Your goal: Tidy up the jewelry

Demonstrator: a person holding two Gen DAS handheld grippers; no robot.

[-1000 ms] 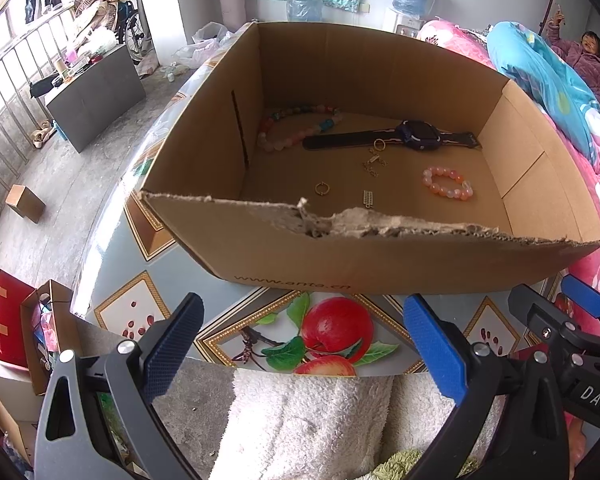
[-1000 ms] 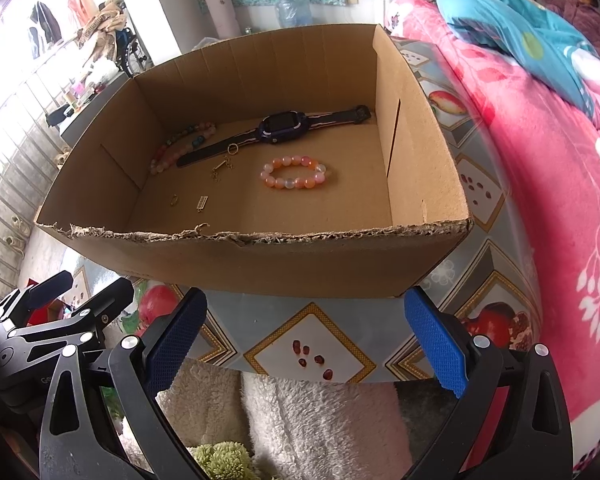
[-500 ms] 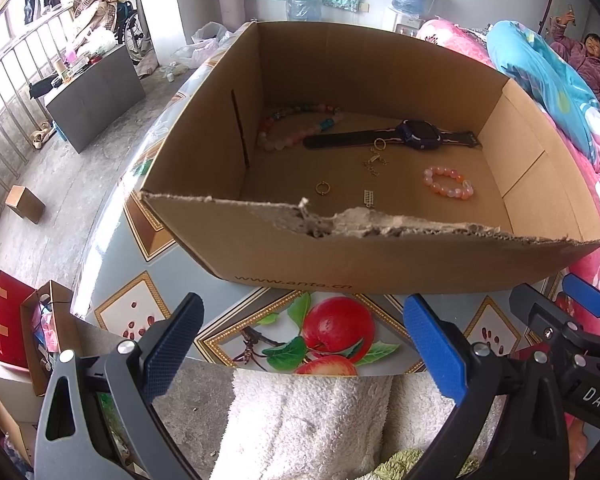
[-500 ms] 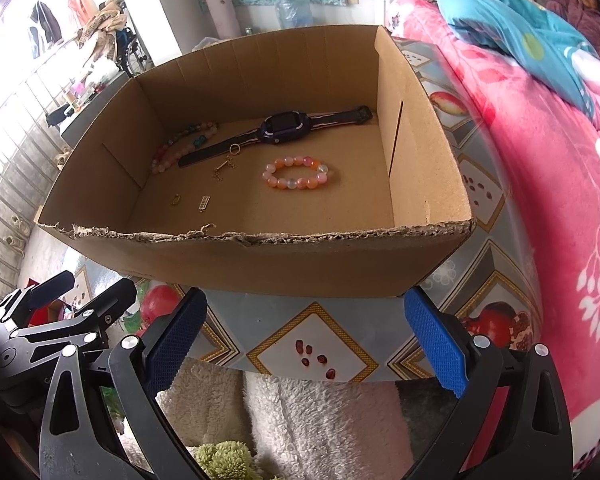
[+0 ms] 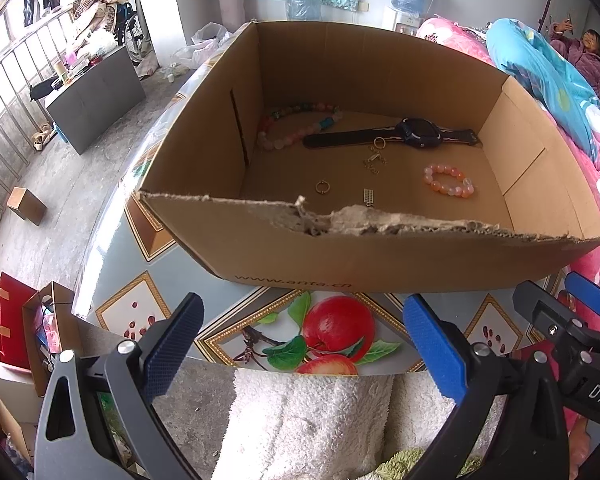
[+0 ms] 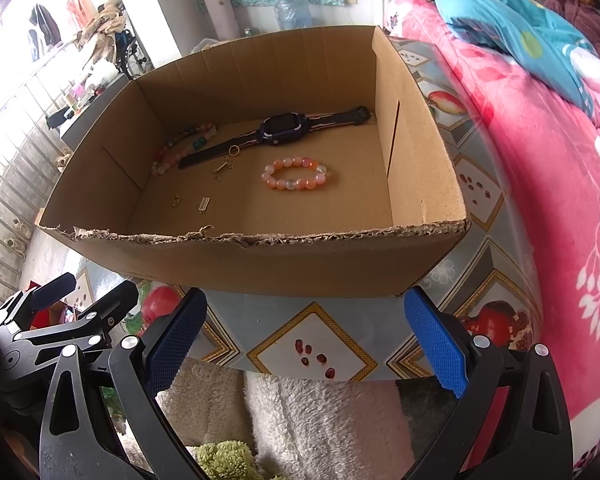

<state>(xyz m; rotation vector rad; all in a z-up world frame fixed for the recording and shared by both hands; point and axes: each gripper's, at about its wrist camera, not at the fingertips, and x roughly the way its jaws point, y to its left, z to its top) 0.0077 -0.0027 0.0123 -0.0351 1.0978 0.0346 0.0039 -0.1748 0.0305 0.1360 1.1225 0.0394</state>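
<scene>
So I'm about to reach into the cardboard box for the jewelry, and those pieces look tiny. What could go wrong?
The small gold ring and flat gold clasp may slip between the wide blue pads. The torn front wall of the brown cardboard box could snag a claw. The gold chain piece lies beside the black watch strap, inviting a double grab.

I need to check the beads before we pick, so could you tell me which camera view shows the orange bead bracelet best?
The right wrist view: the orange bead bracelet lies near the middle of the cardboard box floor, large enough to tell single beads apart. The left wrist view shows it smaller, off to the right.
</scene>
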